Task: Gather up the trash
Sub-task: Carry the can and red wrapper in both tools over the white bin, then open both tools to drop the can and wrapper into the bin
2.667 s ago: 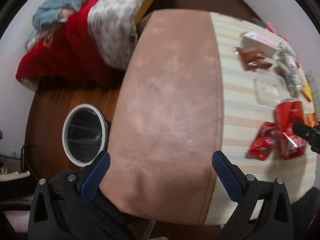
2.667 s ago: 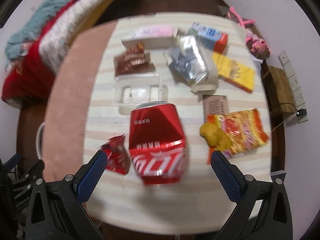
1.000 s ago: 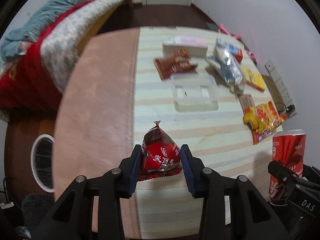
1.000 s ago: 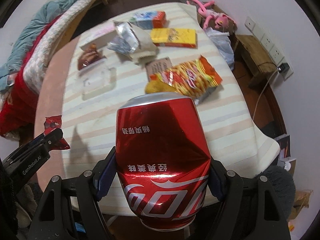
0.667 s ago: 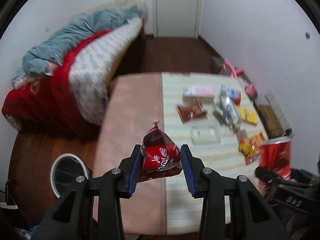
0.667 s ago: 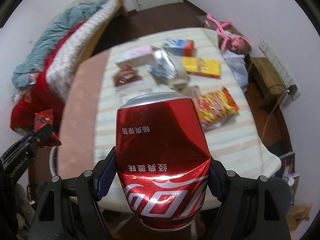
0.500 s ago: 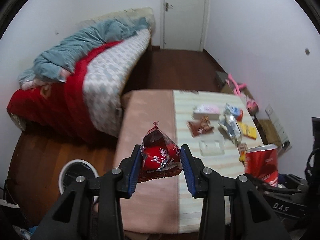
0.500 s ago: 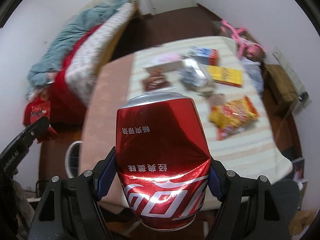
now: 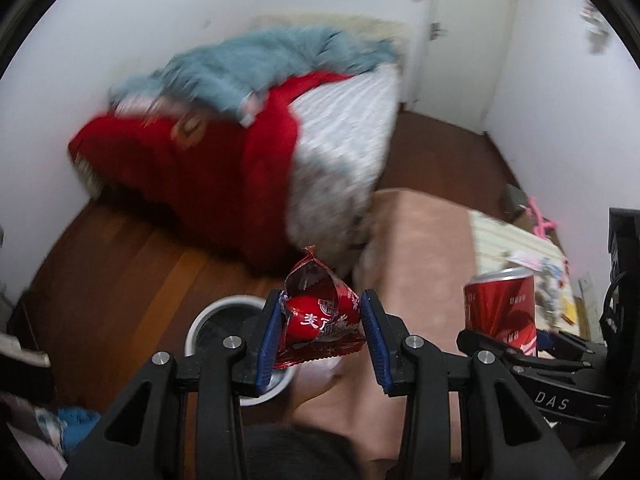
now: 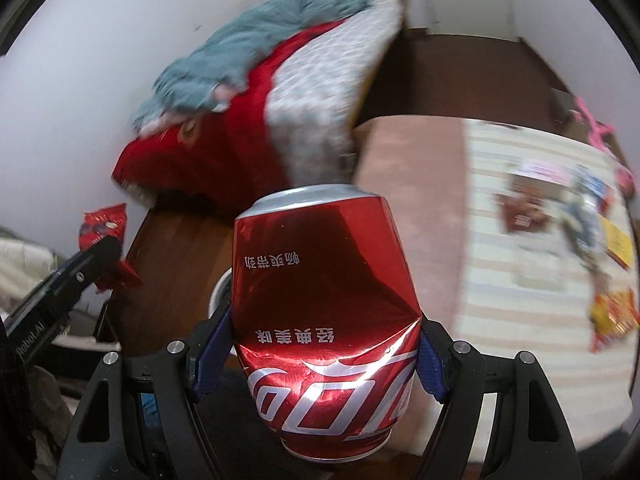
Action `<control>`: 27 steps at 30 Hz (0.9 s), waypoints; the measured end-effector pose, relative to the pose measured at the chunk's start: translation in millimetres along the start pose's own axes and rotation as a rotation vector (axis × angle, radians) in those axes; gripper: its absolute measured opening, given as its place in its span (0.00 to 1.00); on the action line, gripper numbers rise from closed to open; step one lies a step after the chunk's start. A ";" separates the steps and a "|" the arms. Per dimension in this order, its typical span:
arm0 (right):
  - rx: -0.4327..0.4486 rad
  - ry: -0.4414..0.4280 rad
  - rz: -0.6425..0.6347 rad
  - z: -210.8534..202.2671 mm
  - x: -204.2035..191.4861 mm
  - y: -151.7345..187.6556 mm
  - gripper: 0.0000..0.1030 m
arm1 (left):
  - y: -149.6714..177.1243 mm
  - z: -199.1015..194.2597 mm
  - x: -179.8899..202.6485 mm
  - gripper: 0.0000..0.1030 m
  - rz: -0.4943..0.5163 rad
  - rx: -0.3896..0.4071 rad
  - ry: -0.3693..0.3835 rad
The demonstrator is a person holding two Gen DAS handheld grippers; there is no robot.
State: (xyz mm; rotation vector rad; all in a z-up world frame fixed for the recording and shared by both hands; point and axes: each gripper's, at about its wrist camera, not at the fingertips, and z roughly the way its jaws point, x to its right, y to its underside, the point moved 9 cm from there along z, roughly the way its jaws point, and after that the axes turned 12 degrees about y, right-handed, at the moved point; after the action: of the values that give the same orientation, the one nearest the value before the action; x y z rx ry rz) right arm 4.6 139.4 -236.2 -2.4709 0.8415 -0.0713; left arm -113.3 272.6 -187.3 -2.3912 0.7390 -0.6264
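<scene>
Gripping a red snack wrapper (image 9: 320, 322), left gripper (image 9: 323, 334) is hanging over the white bin (image 9: 224, 312); right gripper (image 10: 320, 354) fingers are clamping a dented cola can (image 10: 324, 300).

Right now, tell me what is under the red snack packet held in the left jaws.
Under the red snack packet sits a white-rimmed bin on the wooden floor. Its inside looks dark; the packet and the jaws cover its near side, so any contents cannot be seen.

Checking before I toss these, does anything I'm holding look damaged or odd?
Yes: the red soda can in the right claw is dented, its side creased inward. The red snack wrapper in the left claw is just crumpled.
</scene>
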 end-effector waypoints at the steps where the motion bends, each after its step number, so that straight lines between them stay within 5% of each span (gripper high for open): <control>1: -0.020 -0.008 -0.032 16.2 -21.5 -2.2 0.77 | 4.5 8.2 -20.9 0.35 -0.034 -0.019 -0.003; 8: -0.216 -0.044 -0.156 148.2 -127.8 8.2 0.77 | 49.6 89.3 -160.4 0.34 -0.279 -0.188 -0.011; 13: -0.354 -0.021 -0.197 245.7 -171.5 21.7 0.77 | 74.3 146.7 -213.4 0.36 -0.422 -0.281 0.053; 16: -0.413 -0.003 -0.202 288.2 -184.1 28.0 0.77 | 89.1 172.9 -234.5 0.54 -0.462 -0.333 0.024; 18: -0.457 -0.004 -0.198 311.5 -189.8 28.8 0.78 | 100.6 177.8 -248.3 0.85 -0.508 -0.341 0.023; 20: -0.507 -0.008 -0.183 328.3 -191.4 34.9 0.83 | 105.7 178.4 -256.2 0.90 -0.531 -0.336 0.003; 22: -0.517 -0.014 -0.181 335.5 -193.8 35.3 1.00 | 108.5 176.3 -261.4 0.94 -0.526 -0.335 -0.032; 27: -0.474 0.043 -0.236 324.5 -189.5 35.9 1.00 | 113.1 149.7 -273.8 0.97 -0.434 -0.313 -0.184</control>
State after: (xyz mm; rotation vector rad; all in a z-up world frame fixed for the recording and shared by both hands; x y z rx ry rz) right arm -99.4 375.6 -511.7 -3.0168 0.6331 -0.0075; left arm -271.5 418.2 -440.1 -2.8848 0.2495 -0.4725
